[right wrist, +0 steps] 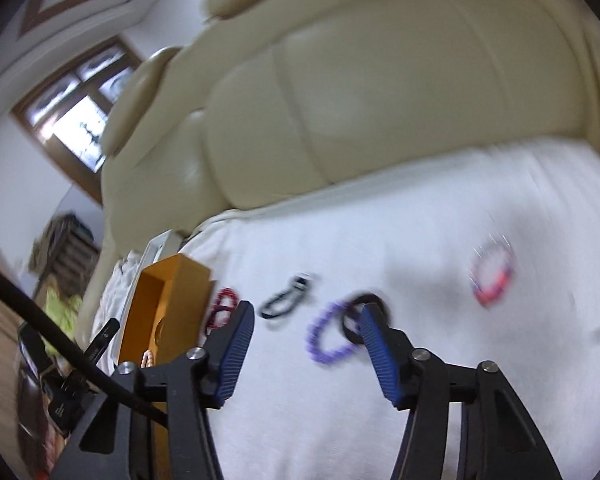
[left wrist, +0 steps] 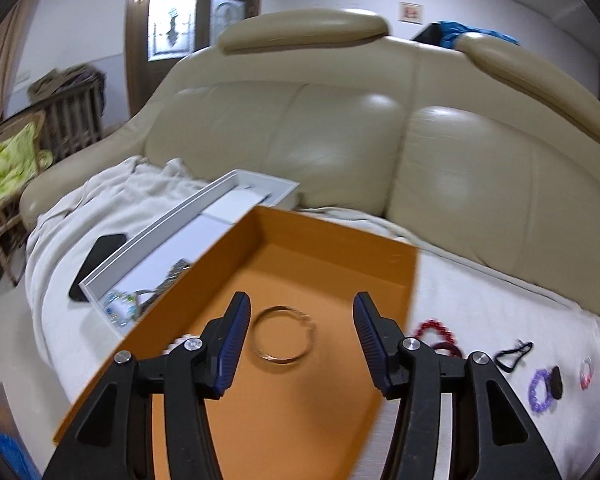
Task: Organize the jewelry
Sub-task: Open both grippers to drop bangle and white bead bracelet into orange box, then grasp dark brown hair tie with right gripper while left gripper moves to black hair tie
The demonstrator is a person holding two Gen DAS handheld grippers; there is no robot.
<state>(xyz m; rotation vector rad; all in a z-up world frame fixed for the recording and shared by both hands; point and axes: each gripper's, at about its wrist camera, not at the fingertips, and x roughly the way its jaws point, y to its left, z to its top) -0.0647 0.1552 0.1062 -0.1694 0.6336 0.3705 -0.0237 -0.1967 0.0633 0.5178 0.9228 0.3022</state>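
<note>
Looking for brands or writing: nothing legible anywhere, only a small framed picture (left wrist: 411,12) on the far wall, too blurred to read. Left gripper (left wrist: 300,330) hangs over the orange box (left wrist: 336,248), fingers spread, nothing pinched; a thin metal bangle (left wrist: 283,334) lies flat on the box floor in the gap between them, not touched. Round ring, so no long axis; opening faces up. Box's long axis runs away from the gripper toward the beige sofa back (left wrist: 380,120). Pale beaded piece (left wrist: 179,341) peeks out by the left finger, inside the box. White tray (left wrist: 160,232) sits just beside the box on the left, more bracelets at its near end; black phone (left wrist: 100,260) next to that. Right gripper (right wrist: 306,334) is also spread and empty, over the white cloth (right wrist: 380,400), view heavily blurred. Purple bead bracelet (right wrist: 328,336) lies flat on the cloth between its fingertips, a dark ring (right wrist: 360,312) touching or overlapping it by the right finger. Black band (right wrist: 286,298) sits beyond it, long axis slanted. Red bead bracelet (right wrist: 222,308) sits just beside the orange box wall. Pink-and-clear bracelet (right wrist: 492,276) lies well apart to the right.
</note>
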